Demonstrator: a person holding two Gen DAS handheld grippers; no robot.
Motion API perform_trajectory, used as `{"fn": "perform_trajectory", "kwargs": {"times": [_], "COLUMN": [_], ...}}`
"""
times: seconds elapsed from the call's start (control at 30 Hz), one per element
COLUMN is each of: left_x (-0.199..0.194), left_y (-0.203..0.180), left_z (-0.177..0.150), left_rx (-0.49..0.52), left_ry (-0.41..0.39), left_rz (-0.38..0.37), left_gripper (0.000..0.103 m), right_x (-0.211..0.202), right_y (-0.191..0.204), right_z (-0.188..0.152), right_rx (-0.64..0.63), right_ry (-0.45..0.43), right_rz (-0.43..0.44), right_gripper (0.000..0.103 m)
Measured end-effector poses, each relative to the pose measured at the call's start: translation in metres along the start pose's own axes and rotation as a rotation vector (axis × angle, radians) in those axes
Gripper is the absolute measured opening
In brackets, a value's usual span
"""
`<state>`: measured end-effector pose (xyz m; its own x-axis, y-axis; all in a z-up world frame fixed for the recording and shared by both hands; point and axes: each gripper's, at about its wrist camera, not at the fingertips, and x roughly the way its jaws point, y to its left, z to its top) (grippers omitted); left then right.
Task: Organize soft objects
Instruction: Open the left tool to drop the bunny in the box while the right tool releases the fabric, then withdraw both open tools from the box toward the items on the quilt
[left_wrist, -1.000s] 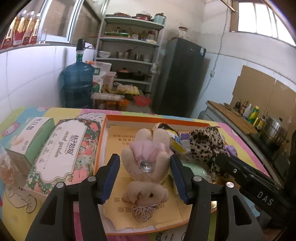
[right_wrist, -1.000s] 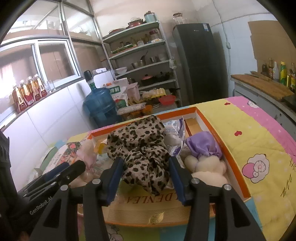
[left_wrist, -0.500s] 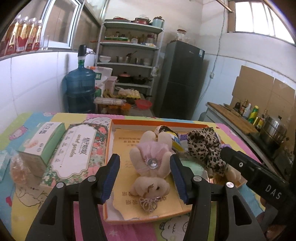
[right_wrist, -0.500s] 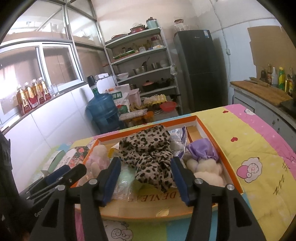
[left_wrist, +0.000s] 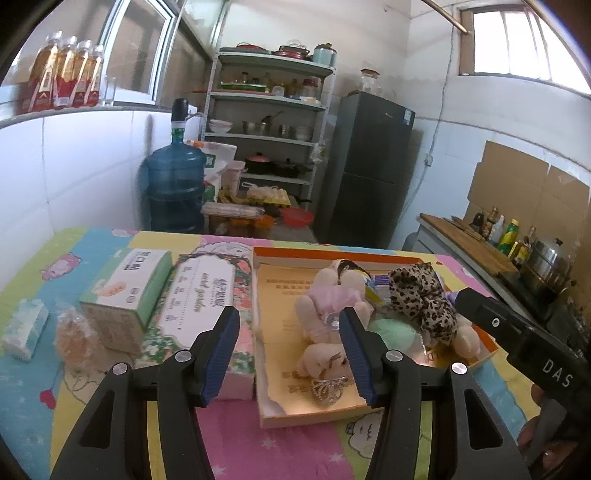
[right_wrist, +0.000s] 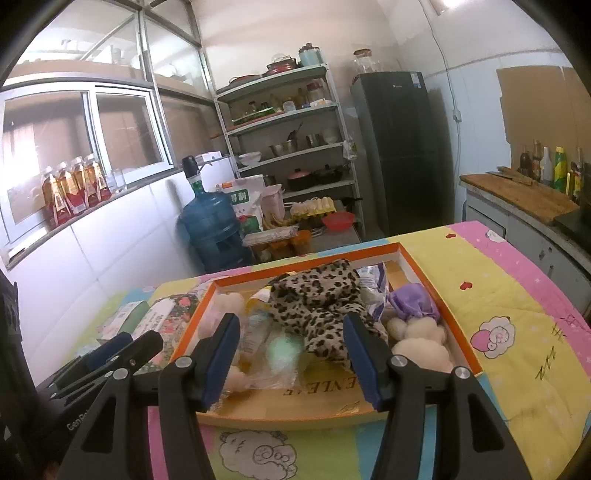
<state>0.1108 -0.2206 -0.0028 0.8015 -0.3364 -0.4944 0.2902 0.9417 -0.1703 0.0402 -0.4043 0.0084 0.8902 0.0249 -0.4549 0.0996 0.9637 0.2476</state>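
An orange-rimmed cardboard tray (left_wrist: 317, 414) (right_wrist: 417, 266) lies on the table with soft things in it. A cream plush bear in a pink dress (left_wrist: 327, 325) lies at its left. A leopard-print cloth (left_wrist: 421, 302) (right_wrist: 317, 302) lies in the middle. A cream plush toy with purple cloth (right_wrist: 417, 325) lies at the right. A green soft item in clear plastic (left_wrist: 391, 332) (right_wrist: 282, 354) lies in front. My left gripper (left_wrist: 290, 354) is open and empty, above the tray's left edge. My right gripper (right_wrist: 291, 358) is open and empty, above the tray's near edge.
A floral tissue pack (left_wrist: 207, 302), a green tissue box (left_wrist: 129, 291), a small wrapped snack (left_wrist: 74, 339) and a blue-white pack (left_wrist: 24, 328) lie left of the tray on the cartoon-print cloth (right_wrist: 509, 332). A water jug (left_wrist: 175, 184), shelves and a fridge stand behind.
Both grippers have pulled back and up from the tray. The bear and the leopard cloth, earlier between the fingers, now lie farther off. Both grippers stay open.
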Motion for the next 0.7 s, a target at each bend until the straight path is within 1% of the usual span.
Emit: {"fn": "perform_trajectory", "kwargs": {"times": [0.4, 0.7], "left_x": [-0.024, -0.043], "left_y": [0.021, 0.047], "left_z": [0.0, 0.001], "left_rx": [-0.019, -0.04], "left_ry": [-0.016, -0.038], "left_rz": [0.015, 0.043], "left_gripper": [0.058, 0.058], "right_x": [-0.013, -0.017], "right_y": [0.035, 0.074], "right_z": [0.002, -0.004], "right_rx": [-0.054, -0.108], "right_ry": [-0.005, 0.002], "right_rz": [0.014, 0.059], "right_gripper": [0.058, 0.058]}}
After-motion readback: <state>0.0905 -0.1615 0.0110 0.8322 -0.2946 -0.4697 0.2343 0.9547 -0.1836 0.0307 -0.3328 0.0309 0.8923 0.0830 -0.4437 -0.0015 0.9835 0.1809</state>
